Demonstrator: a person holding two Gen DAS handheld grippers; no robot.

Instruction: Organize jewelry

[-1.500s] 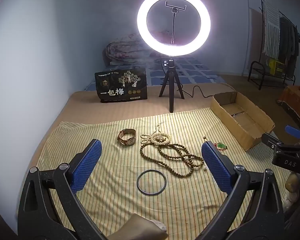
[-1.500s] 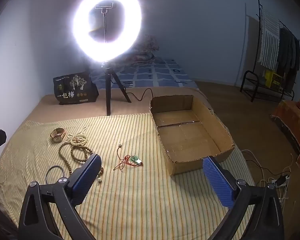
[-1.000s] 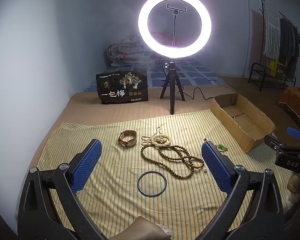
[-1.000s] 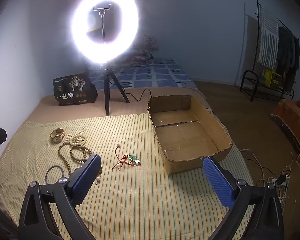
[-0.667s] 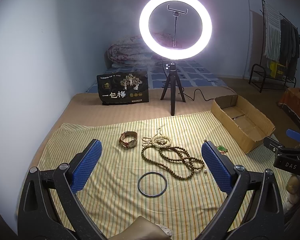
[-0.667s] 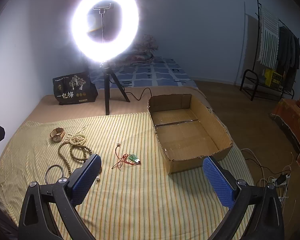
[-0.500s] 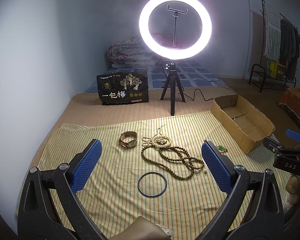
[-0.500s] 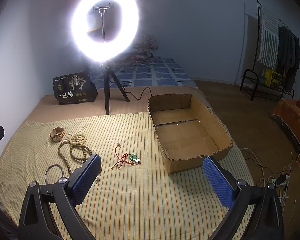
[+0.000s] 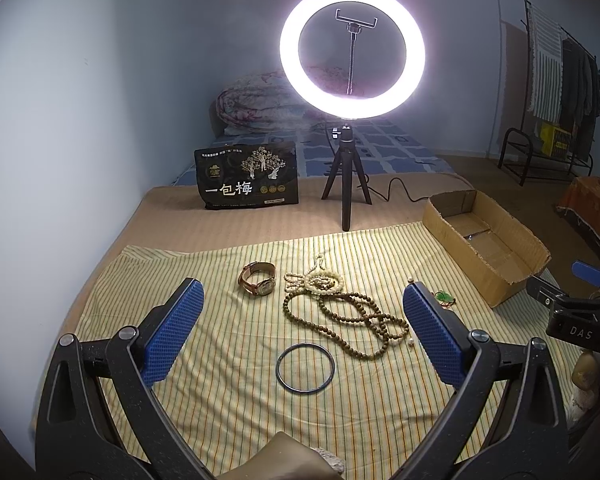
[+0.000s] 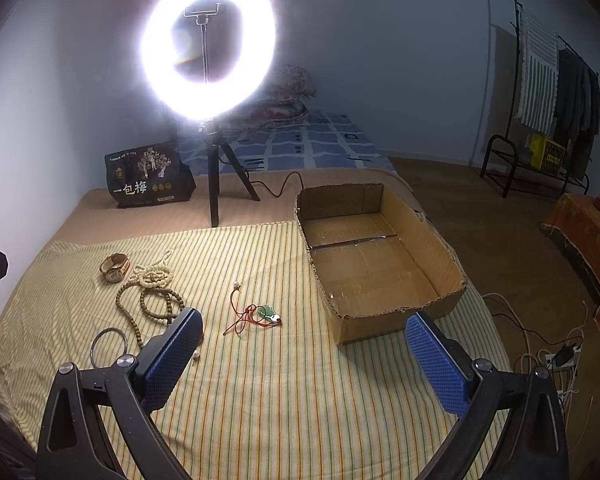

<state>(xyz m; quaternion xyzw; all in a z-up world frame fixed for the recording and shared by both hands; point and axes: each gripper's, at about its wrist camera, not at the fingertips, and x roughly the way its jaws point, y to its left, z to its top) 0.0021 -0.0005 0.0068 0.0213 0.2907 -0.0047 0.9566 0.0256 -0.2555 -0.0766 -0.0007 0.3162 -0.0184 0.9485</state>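
Both tongs, left and right, gape empty above the cloth; the bangle lies flat just ahead of the left tongs (nearer), well left of the box.

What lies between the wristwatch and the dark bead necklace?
In the left wrist view, a pale bead strand lies between the wristwatch and the dark bead necklace.

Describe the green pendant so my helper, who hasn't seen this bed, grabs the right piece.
Start at the open brown cardboard box on the yellow striped cloth. Just left of it, alone on the cloth, lies the small green pendant on a red cord. Unlike the long brown bead necklace farther left, it is green and shiny, with thin red string.
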